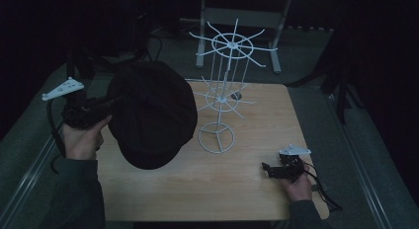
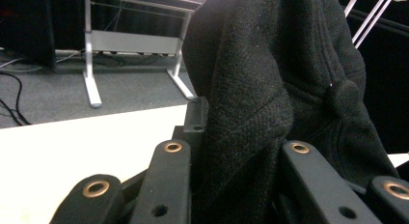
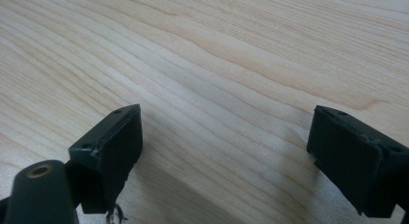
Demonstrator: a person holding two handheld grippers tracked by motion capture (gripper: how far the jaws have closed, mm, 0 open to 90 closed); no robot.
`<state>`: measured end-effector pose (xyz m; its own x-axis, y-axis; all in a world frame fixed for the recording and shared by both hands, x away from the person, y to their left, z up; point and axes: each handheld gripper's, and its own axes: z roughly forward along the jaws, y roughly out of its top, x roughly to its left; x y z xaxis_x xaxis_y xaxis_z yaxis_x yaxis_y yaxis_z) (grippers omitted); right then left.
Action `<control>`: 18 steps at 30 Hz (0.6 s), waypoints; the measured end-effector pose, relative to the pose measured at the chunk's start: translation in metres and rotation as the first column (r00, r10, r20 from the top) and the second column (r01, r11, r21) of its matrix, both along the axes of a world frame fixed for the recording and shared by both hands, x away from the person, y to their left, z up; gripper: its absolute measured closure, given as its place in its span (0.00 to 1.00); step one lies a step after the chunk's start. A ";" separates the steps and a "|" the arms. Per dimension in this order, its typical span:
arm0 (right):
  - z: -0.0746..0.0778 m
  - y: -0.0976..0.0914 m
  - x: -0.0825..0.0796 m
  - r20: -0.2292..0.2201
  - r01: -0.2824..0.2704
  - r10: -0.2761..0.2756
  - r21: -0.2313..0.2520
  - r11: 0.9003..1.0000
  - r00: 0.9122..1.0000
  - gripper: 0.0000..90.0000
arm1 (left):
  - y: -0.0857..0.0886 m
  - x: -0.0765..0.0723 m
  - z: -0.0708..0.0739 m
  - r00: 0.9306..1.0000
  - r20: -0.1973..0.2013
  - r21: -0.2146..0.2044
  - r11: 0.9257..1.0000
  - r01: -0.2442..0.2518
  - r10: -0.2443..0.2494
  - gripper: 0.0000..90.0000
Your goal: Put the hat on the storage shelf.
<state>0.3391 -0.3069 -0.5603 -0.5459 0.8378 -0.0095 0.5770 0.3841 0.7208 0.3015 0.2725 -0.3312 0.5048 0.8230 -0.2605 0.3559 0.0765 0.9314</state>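
Holding the black cap up off the table, you had the left gripper clamped on its fabric edge; in the left gripper view the jaws were pinched tight around a fold of the dark woven cloth. The cap hung above the table's left half, just beside the white wire rack, not touching it as far as I could tell. Step in hand looked like carrying the cap toward the rack to hang it. Next move would call for lifting it higher and right, lining the crown or band over one of the rack's upper prongs, then letting go; the limp fabric could snag or tip the light stand. Your right gripper rested low near the table's right front edge, jaws spread wide with nothing between them, bare wood grain underneath. No containers were on the table; the rack's prongs carried nothing.
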 end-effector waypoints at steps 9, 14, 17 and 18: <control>0.000 0.000 0.000 0.000 0.000 0.000 0.000 1.000 1.000 0.14 | 0.000 0.003 0.007 0.999 0.025 -0.020 0.999 0.030 -0.030 0.83; 0.000 0.000 0.000 0.000 0.000 0.000 0.000 1.000 1.000 0.14 | 0.000 0.004 0.009 0.998 0.039 -0.028 0.998 0.049 -0.048 0.83; 0.000 0.000 0.000 0.000 0.000 0.000 0.000 1.000 1.000 0.14 | -0.001 0.004 0.010 0.998 0.045 -0.032 0.998 0.055 -0.054 0.83; 0.000 0.000 0.000 0.000 0.000 0.000 0.000 1.000 1.000 0.14 | 0.000 0.005 0.011 0.997 0.048 -0.034 0.998 0.062 -0.060 0.83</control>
<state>0.3391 -0.3069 -0.5603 -0.5458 0.8378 -0.0096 0.5771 0.3842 0.7207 0.3062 0.2720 -0.3199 0.5659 0.7810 -0.2641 0.3169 0.0897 0.9442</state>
